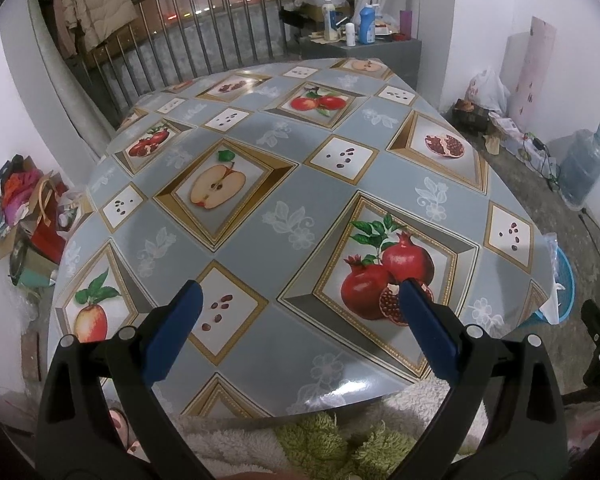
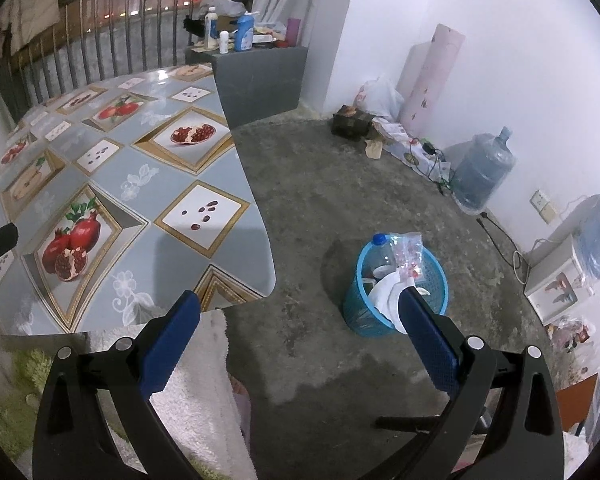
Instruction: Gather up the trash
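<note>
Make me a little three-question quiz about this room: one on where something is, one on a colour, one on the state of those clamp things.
1. Where does the trash basket stand?
A. On the table
B. On the concrete floor beside the table
C. On the grey cabinet

2. What colour is the basket?
A. Red
B. Blue
C. Yellow

3. How are the left hand-held gripper and the right hand-held gripper set?
A. Both open, holding nothing
B. Both shut on trash
C. Left shut on a bottle, right open

Answers:
1. B: the right wrist view shows it on the floor, off the edge of the table.
2. B: its mesh wall is blue, with a plastic bottle and white paper inside.
3. A: in each view the blue fingers stand wide apart with nothing between them.
</note>
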